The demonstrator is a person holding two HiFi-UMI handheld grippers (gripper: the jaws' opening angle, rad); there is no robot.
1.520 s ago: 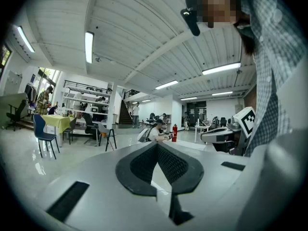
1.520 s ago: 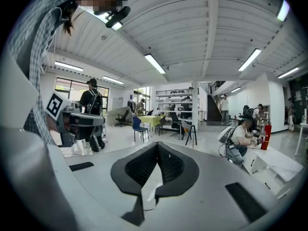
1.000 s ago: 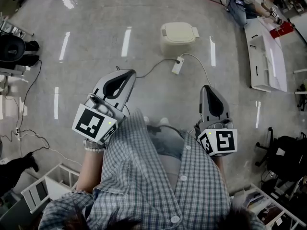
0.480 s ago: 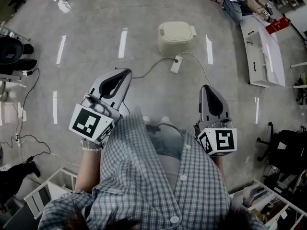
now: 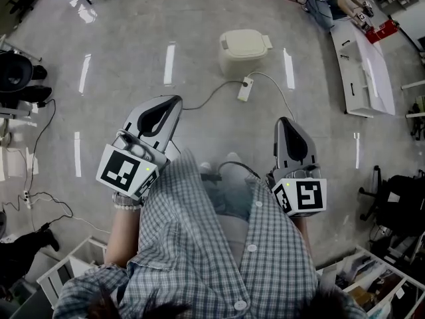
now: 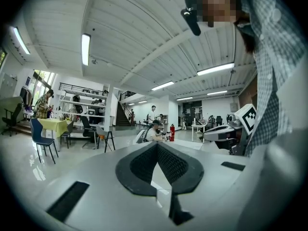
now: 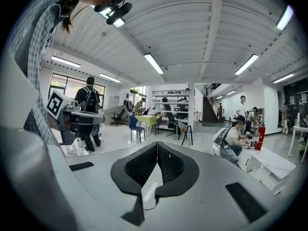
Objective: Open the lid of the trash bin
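View from a head camera looking down at a person standing on a grey concrete floor (image 5: 199,18), holding a gripper in each hand at about waist height. A small cream trash bin (image 5: 242,62) stands on the floor ahead, well apart from both grippers, with its lid (image 5: 243,42) shut flat and a small tab (image 5: 269,43) sticking out on its right edge. The left gripper (image 5: 174,103) and the right gripper (image 5: 286,122) both point forward; each gripper's own view shows its black ribbed fingers (image 6: 169,161) closed tip to tip with nothing between them, looking out across a large hall rather than at the bin. A white power strip (image 5: 245,90) and its cable (image 5: 211,96) lie on the floor between the person and the bin. The step in hand appears to be the approach. To do it well, the person would likely step around the strip and cable, crouch to bring a gripper down to lid height, spread the fingers before they arrive, and take the tab edge-on; the right gripper seems the nearer choice. The bin looks light, so steadying its body with the other gripper and lifting slowly along the hinge should keep it from tipping
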